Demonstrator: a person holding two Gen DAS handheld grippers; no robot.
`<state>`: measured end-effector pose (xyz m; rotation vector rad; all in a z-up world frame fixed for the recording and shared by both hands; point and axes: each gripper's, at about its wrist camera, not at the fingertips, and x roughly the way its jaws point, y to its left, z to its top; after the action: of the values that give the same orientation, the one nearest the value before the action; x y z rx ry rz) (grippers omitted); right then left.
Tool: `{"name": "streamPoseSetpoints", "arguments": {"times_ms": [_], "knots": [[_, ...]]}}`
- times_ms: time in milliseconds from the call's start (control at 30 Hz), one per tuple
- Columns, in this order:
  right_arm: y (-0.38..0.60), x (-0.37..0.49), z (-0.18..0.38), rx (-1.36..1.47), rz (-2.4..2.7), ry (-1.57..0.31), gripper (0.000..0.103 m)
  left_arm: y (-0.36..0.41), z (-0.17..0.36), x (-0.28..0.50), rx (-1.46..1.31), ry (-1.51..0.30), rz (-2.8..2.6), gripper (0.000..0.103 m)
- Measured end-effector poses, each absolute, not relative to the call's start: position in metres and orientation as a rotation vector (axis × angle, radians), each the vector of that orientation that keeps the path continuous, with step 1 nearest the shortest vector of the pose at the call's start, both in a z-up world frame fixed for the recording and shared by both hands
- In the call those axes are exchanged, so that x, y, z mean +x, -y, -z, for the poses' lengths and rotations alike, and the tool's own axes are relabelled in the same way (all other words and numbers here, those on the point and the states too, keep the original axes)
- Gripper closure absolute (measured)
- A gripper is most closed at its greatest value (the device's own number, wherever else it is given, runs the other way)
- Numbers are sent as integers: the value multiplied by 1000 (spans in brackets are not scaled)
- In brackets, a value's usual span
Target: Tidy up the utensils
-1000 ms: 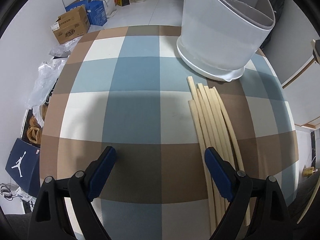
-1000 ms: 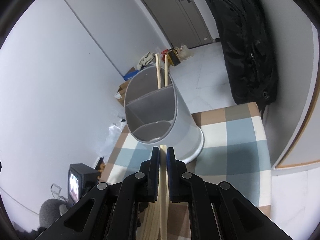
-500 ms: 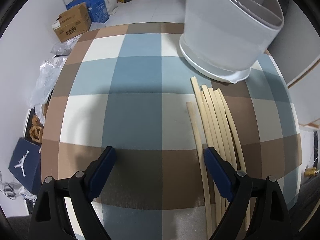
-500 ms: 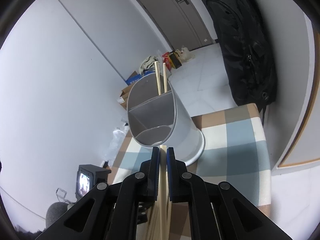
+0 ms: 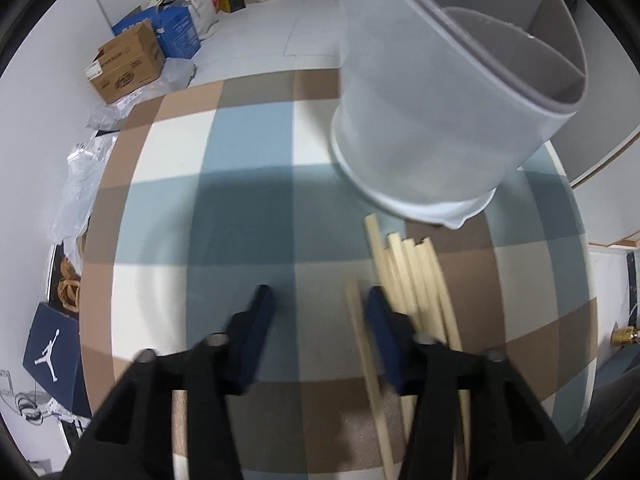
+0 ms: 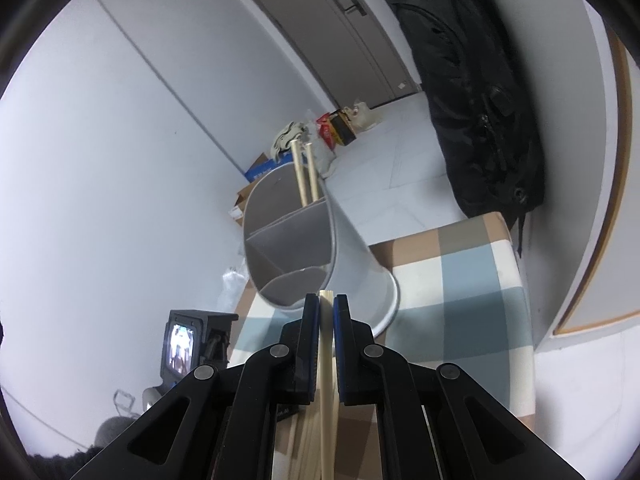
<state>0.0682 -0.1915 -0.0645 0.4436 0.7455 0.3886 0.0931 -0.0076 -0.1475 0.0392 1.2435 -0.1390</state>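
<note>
- Clamping a pale chopstick (image 6: 326,344) between its blue pads, the right gripper (image 6: 327,304) points at the grey divided holder (image 6: 288,236).
- Closing, the left gripper (image 5: 318,300) has one loose chopstick (image 5: 362,344) between its jaws, not yet pinched.
- More chopsticks (image 5: 416,276) lie on the checked tablecloth (image 5: 248,152) just before the holder; two stand in its far compartment.

left wrist looks steeply down, right forward, both share holder (image 5: 440,92)
</note>
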Motion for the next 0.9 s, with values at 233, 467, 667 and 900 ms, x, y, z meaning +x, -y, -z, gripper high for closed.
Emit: {"name": "streamPoseSetpoints", "arguments": {"times_ms": [233,467,667,900], "knots": [[202,79,71,504,-370,-750,97,5,143,96,33,-1211,151,100],[203,81,74,530,-370,-741,97,-14,106,82,-59,-1064,140,101],[199,71,67,504,-364,-696,97,-18,71,59,-92,-961,149,101],[191,53,52,448,-359,-601,97,-24,50,53,-88,-861,172,101]]}}
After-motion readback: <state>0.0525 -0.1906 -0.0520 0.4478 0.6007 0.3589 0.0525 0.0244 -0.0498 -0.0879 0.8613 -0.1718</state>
